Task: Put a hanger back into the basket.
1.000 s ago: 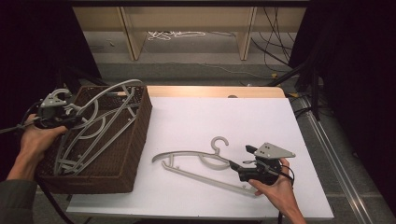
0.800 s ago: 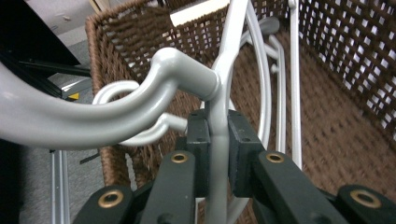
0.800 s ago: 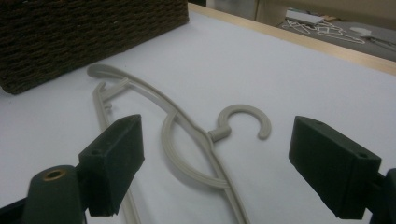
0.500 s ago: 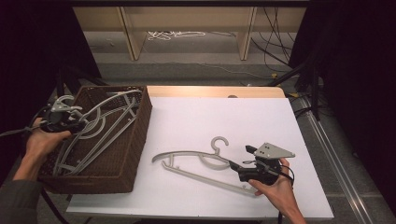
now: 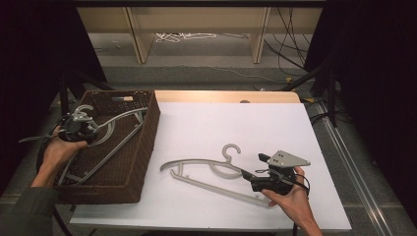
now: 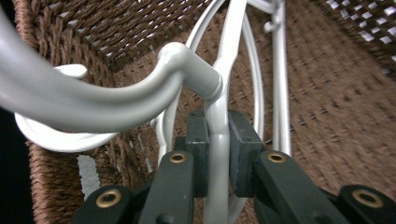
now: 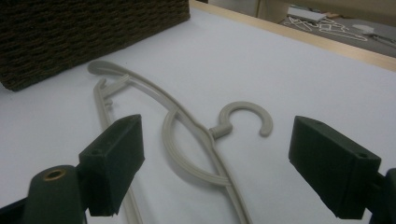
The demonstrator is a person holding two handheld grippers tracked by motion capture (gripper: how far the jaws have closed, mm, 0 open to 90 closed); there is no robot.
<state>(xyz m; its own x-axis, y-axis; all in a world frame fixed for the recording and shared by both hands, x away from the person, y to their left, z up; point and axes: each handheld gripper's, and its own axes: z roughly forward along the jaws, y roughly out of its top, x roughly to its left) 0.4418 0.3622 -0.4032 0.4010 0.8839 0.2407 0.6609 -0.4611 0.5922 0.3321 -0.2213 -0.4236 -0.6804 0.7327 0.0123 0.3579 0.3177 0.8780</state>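
A brown wicker basket (image 5: pixel 142 147) sits at the left of the white counter (image 5: pixel 275 123), with a grey hanger (image 5: pixel 105 135) slanting inside it — the left claw (image 5: pixel 81 125) is at the hook end. A second grey hanger (image 5: pixel 211 172) lies flat on the counter, and the right claw (image 5: pixel 248 175) rests at its near end.

A white worktop (image 5: pixel 236 128) with a pale wooden far edge stood over a grey floor (image 5: pixel 206 73). Beyond it were wooden legs (image 5: pixel 259 37), tangled white cables (image 5: pixel 184 36) and black cables (image 5: pixel 287 44). Dark curtains (image 5: pixel 373 73) flanked both sides.
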